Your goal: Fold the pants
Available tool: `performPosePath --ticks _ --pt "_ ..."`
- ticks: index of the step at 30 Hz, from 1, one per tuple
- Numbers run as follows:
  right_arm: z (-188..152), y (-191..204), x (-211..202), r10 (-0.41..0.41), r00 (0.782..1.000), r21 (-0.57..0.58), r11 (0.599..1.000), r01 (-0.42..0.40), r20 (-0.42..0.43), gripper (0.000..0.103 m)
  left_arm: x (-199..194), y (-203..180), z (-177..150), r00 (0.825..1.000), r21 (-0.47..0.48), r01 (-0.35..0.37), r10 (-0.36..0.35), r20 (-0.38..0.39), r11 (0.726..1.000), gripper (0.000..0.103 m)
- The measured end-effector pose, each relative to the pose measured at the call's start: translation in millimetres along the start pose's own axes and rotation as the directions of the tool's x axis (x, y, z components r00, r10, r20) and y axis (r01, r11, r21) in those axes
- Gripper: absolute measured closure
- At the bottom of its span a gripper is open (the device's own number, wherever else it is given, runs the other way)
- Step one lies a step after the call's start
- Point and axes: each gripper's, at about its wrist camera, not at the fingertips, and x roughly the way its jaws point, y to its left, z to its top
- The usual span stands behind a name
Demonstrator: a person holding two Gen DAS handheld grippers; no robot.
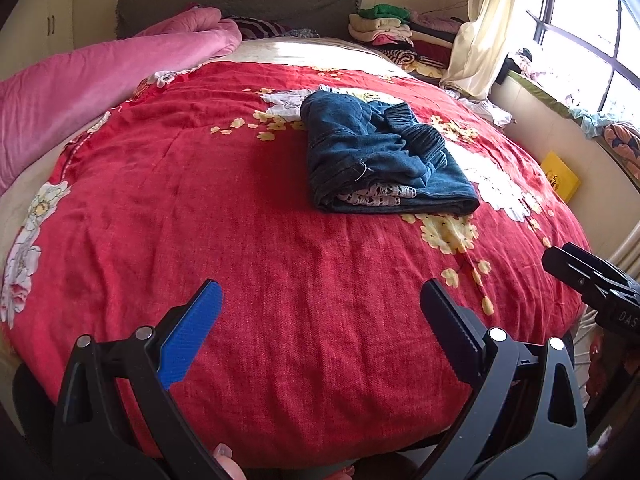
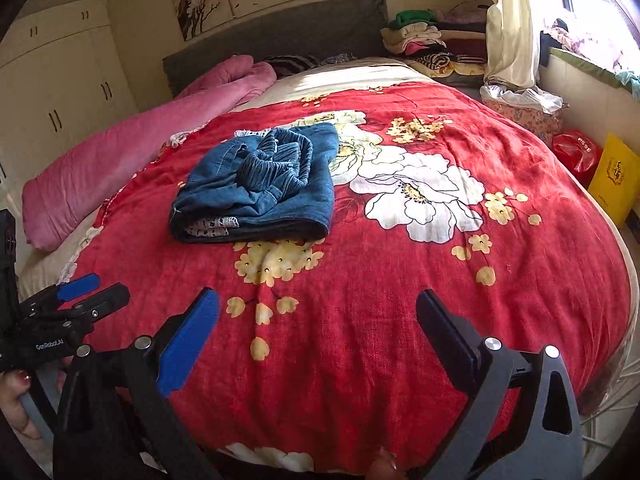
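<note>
Both hand-held grippers hang spread and empty over the near edge of the bed (image 1: 280, 320), the pants lying beyond.

Left hand-held gripper (image 1: 320, 312) and right hand-held gripper (image 2: 318, 320) grip nothing. Pants (image 1: 380, 160), a folded denim bundle, rest mid-bed, far-right of the left one, far-left of the right, long axis running near to far; neither looks clearly nearer.

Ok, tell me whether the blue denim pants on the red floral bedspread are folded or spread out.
Folded. The blue denim pants lie as a compact stacked bundle, layered edges showing at the near end, on the red floral bedspread.
</note>
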Motion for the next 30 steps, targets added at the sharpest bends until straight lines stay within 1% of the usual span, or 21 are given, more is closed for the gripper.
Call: performPosePath --ticks 30 --pt "-1.0 -0.6 0.4 -0.003 1.000 0.003 1.000 0.003 -0.006 0.005 -2.7 4.3 2.1 1.000 -0.007 -0.026 0.026 0.003 1.000 0.010"
